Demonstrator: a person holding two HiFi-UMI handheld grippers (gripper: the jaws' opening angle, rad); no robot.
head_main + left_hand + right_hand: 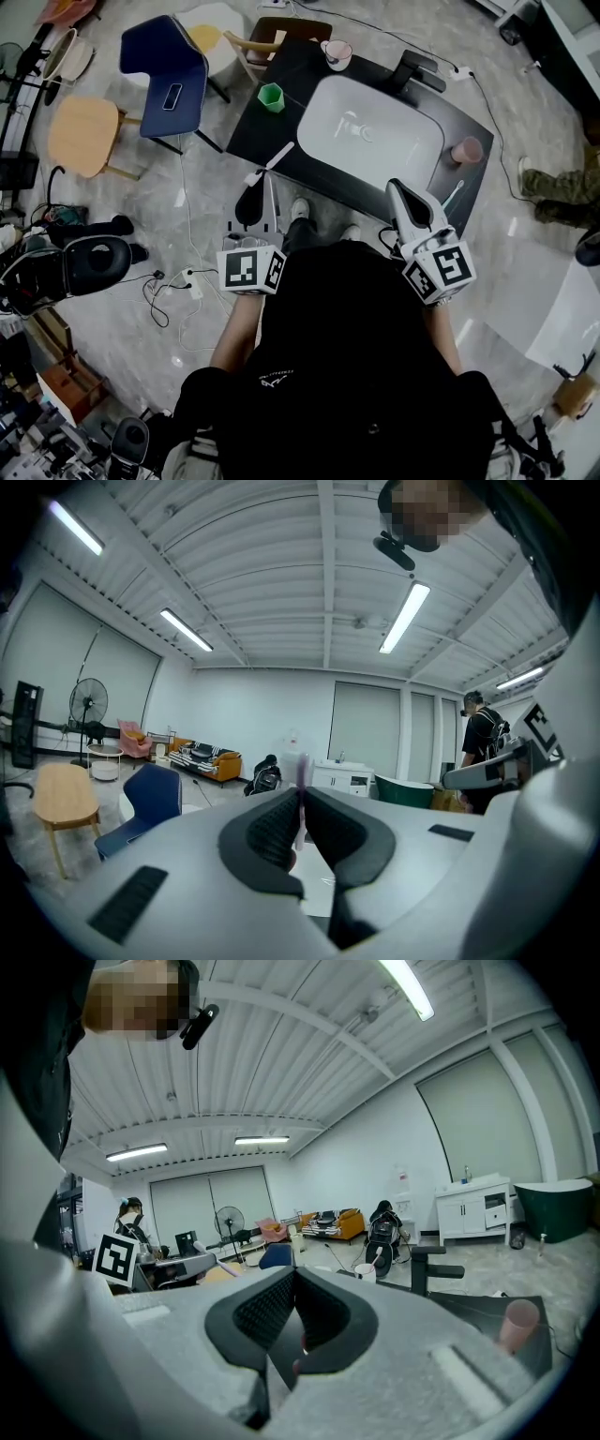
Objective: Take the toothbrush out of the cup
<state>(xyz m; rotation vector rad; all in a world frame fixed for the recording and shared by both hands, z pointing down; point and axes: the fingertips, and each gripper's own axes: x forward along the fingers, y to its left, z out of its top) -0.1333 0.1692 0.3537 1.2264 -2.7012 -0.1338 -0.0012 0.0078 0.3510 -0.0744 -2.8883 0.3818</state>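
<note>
The left gripper is pinching the toothbrush and holding it over the desk's near left edge, well apart from the green cup. The right gripper is hovering pressed together, apparently empty. The removal is looking done; only setting the toothbrush down is remaining.

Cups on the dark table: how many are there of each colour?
Green cup: 1
Pink cup: 1
Whitish cup: 1
Total: 3 cups
</note>
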